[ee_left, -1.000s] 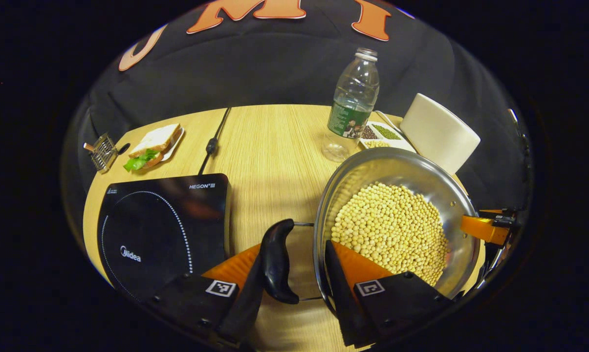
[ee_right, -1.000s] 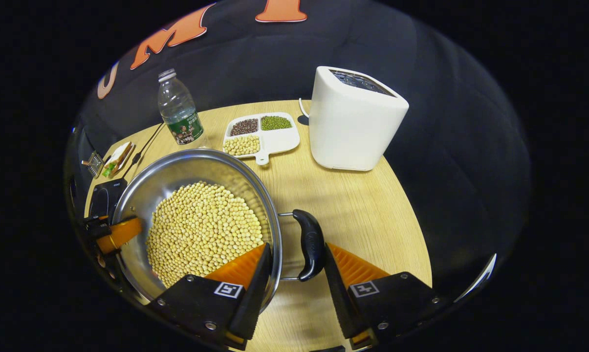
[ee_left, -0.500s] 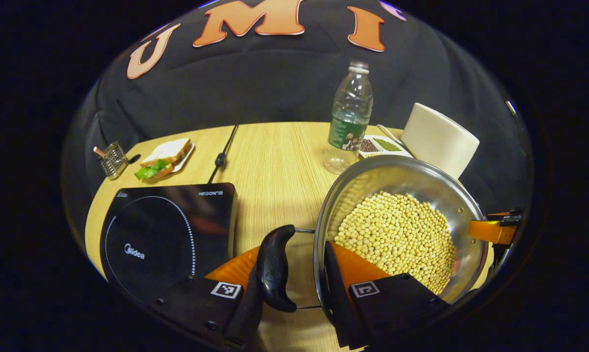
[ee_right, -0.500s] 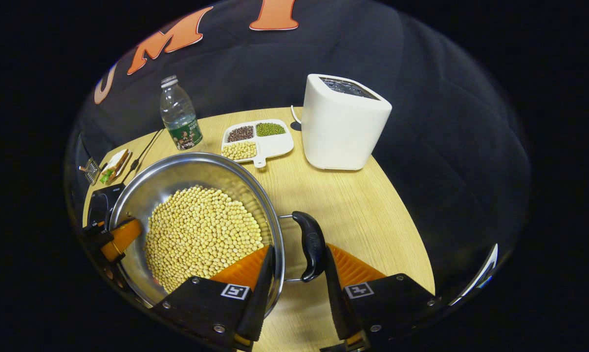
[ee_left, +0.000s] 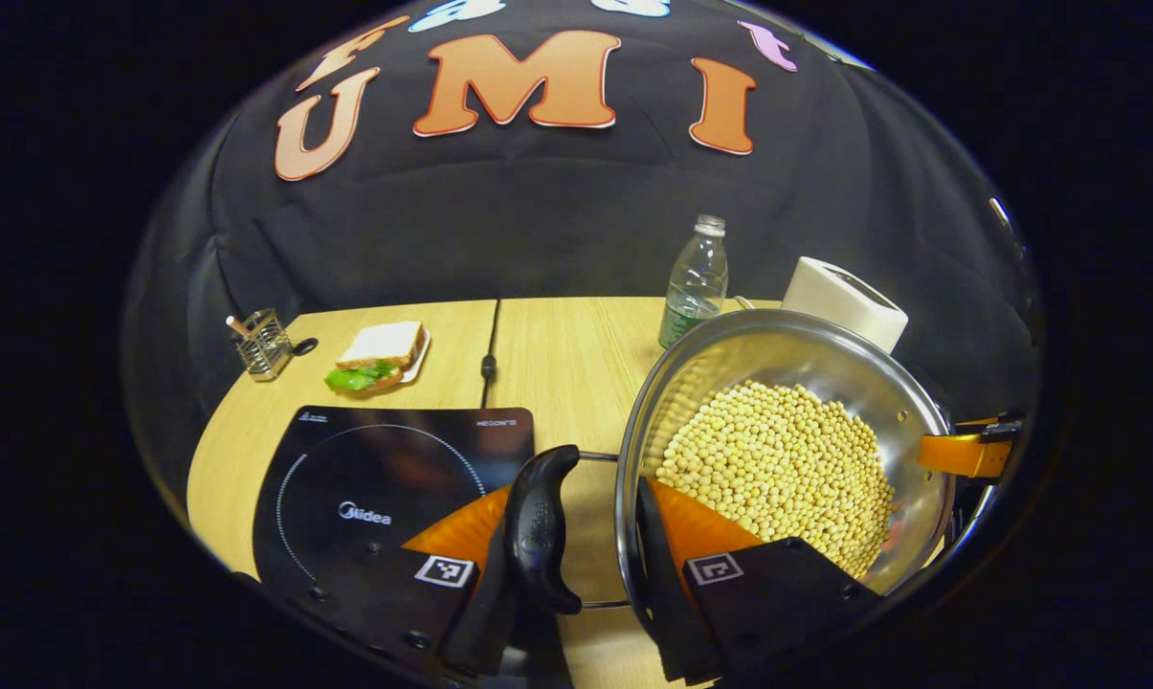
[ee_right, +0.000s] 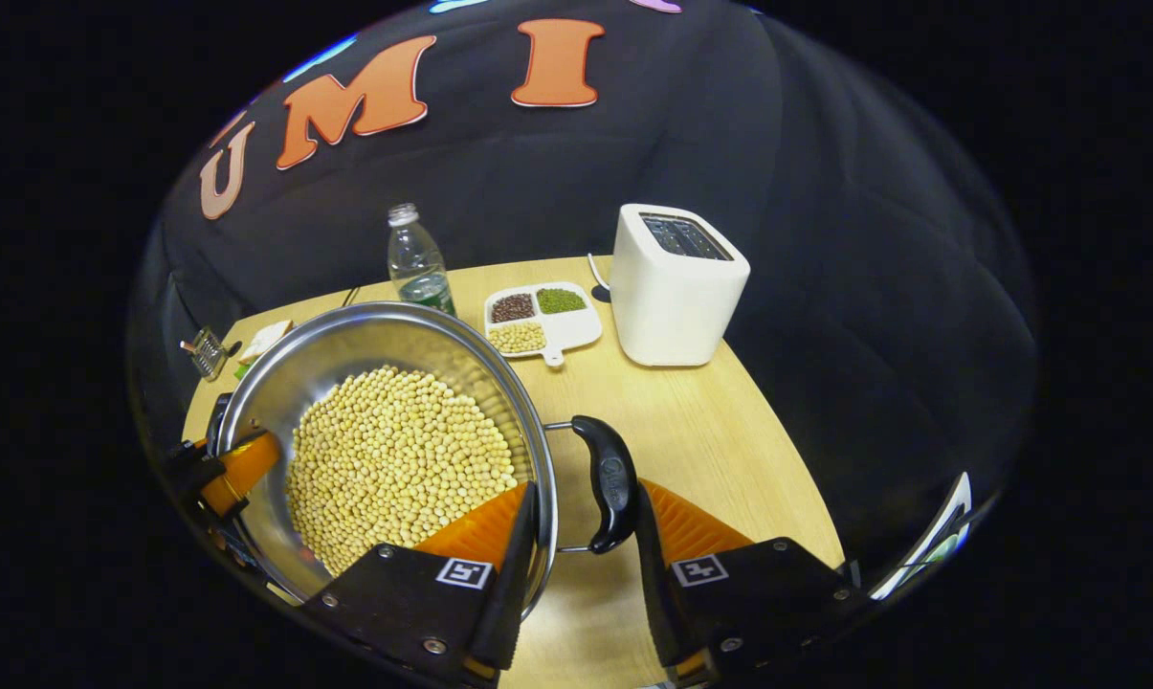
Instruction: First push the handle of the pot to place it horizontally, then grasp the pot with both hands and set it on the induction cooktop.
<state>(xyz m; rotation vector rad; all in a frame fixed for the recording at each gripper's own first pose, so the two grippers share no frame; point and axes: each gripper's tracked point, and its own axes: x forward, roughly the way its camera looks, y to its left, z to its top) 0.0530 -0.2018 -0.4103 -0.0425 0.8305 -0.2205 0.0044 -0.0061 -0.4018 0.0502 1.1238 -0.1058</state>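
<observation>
In the left gripper view, the left gripper holds the round stainless-steel pot full of pale yellow soybeans. One finger is outside the pot's black plastic side handle, the other finger is inside the pot wall on the beans, and both press, so handle and rim are clamped between them. The pot is to the right of these fingers and seems lifted off the light wooden table. The flat black induction cooktop lies to the left of the fingers, apart from the pot. Beyond it there are a sandwich with green lettuce on a small plate and a clear plastic bottle. In the right gripper view, the right gripper clamps the opposite black handle and the rim in the same way. The pot is to the left of its fingers; ahead stand a white toaster and a white divided dish of beans.
</observation>
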